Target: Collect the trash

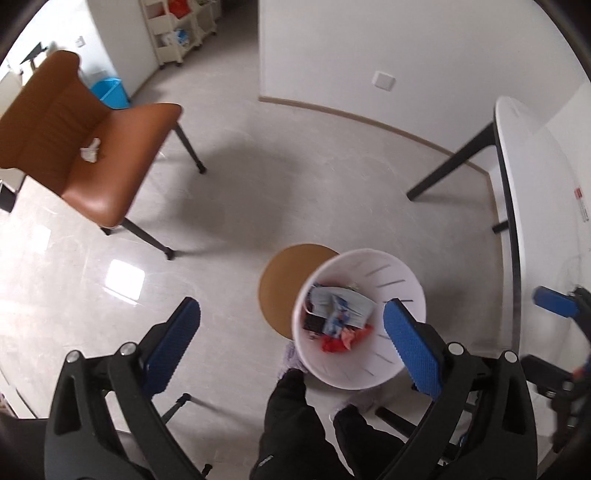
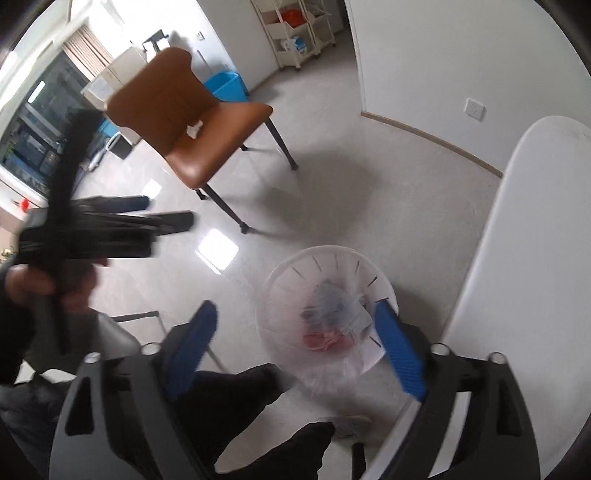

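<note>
A white trash bin (image 1: 400, 269) stands on the floor, holding blue, white and red trash (image 1: 340, 314); it also shows in the right wrist view (image 2: 295, 269), blurred. A crumpled white tissue (image 1: 90, 149) lies on the brown chair seat (image 1: 110, 177), also seen in the right wrist view (image 2: 194, 129). My left gripper (image 1: 291, 339) is open and empty, high above the floor left of the bin. My right gripper (image 2: 295, 339) is open and empty above the bin. The left gripper appears blurred in the right wrist view (image 2: 110, 221).
A white table (image 1: 535, 206) stands at the right, its edge close to the bin. A round brown mat (image 1: 284, 284) lies under the bin. A blue box (image 1: 110, 92) and a shelf cart (image 1: 181, 29) stand far back. The person's legs (image 1: 295, 424) are below.
</note>
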Motion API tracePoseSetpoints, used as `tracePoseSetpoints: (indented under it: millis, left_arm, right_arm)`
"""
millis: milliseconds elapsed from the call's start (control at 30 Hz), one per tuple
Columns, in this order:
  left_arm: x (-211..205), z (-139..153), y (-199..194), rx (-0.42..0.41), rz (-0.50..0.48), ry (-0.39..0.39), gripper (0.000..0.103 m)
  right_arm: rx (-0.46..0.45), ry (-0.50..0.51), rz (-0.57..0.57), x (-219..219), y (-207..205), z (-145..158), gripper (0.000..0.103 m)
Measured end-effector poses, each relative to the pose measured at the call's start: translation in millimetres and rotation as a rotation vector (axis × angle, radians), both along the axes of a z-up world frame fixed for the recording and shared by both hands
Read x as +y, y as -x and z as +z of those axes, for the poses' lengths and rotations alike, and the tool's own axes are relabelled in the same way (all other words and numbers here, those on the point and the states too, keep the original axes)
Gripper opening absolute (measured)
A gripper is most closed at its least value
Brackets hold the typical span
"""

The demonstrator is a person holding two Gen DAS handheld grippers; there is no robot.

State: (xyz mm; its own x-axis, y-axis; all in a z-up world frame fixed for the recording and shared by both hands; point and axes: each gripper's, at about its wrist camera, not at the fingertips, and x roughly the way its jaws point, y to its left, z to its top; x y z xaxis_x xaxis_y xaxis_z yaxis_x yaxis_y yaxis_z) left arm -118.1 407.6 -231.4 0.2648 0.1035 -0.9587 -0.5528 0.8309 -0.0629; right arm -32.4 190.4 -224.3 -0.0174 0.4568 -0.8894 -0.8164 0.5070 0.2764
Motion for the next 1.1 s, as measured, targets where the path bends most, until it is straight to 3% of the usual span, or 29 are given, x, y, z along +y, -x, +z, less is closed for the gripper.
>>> tracePoseSetpoints:
  millis: [167, 400, 567, 733, 933, 1100]
  left_arm:
    - [-1.7, 11.9, 5.8, -0.011, 0.004, -0.011, 0.095]
    - [-30.8, 33.0, -3.9, -0.048, -0.035, -0.008, 0.095]
    - [-61.7, 64.6, -13.1, -0.08, -0.074, -0.029, 0.095]
    - [-94.2, 106.9, -21.5, -0.143, -0.113, -0.084, 0.095]
    - [-132.6, 143.0, -32.3, -0.199, -0.157, -0.131, 0.095]
    - [-154.1, 151.0, -37.5, -0.208, -0.167, -0.143, 0.095]
  right_arm:
    - [0.015, 0.0, -0.076, -1.5, -1.1, 4.7, 0.095]
    - [-0.08, 0.006, -0.213, -41.0, -9.9, 33.6, 0.1]
    - [-0.133, 0.01, -0.333, -89.8, -10.6, 62.6, 0.1]
    - [-0.128, -0.044, -0.441, -135.4, -14.3, 91.4, 0.1]
    - [-0.192, -0.091, -0.466, -170.4, -16.9, 114.5, 0.1]
    - [-0.204, -0.114, -0.468, -182.5, -20.5, 115.3, 0.1]
